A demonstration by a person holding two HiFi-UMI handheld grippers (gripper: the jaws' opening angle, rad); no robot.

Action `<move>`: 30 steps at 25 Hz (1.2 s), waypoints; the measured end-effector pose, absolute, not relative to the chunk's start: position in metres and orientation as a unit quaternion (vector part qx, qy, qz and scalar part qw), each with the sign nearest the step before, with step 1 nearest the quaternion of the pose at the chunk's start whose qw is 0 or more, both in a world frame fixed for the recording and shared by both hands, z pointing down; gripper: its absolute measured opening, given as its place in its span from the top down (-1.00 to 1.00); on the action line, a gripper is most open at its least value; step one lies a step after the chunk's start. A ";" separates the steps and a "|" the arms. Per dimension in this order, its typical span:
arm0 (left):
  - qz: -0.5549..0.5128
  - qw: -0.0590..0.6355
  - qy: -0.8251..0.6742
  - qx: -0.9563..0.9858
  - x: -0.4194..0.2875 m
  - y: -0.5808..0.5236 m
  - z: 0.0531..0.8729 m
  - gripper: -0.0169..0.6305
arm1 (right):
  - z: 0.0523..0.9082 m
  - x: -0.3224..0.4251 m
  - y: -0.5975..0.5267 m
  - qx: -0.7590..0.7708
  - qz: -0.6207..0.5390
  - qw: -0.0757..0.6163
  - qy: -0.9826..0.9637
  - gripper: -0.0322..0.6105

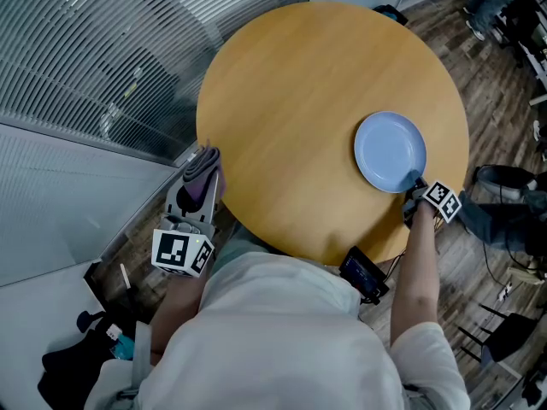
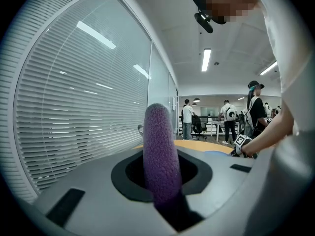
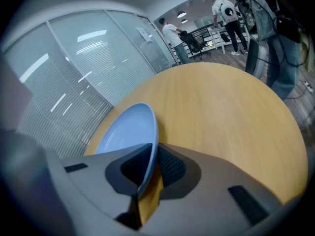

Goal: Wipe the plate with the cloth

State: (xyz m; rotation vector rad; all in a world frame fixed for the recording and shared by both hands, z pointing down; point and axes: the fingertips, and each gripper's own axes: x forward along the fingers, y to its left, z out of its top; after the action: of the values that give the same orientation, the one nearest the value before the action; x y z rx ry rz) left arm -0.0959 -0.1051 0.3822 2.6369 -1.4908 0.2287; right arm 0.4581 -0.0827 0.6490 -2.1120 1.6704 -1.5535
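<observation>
Plate [image 1: 390, 150] rim clamped in right tongs [image 1: 416, 184]; left tongs [image 1: 203, 166] pinch cloth [image 2: 160, 154].

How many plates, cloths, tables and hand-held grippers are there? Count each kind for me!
Plates: 1, the blue plate
Cloths: 1, the purple cloth
Tables: 1, the round wooden table
Hand-held grippers: 2, the left hand-held gripper holding the cloth and the right hand-held gripper on the plate's rim
Total: 5
</observation>
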 end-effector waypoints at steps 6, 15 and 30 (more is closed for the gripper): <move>0.074 0.053 -0.493 0.865 -0.101 -0.105 0.383 0.69 | 0.645 0.454 -0.081 -0.664 -0.508 0.047 0.546 0.79; 0.077 0.051 -0.495 0.864 -0.102 -0.100 0.386 0.69 | 0.628 0.442 -0.087 -0.649 -0.493 0.057 0.576 0.79; 0.069 0.046 -0.495 0.865 -0.100 -0.097 0.383 0.69 | 0.581 0.391 -0.121 -0.602 -0.468 0.056 0.645 0.79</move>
State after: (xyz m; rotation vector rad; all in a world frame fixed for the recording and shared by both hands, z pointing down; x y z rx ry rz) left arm -0.0997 -0.0968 0.3831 2.6397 -1.5119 0.2110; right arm 0.3912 -0.1211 0.5807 -1.8273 1.9560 -1.4198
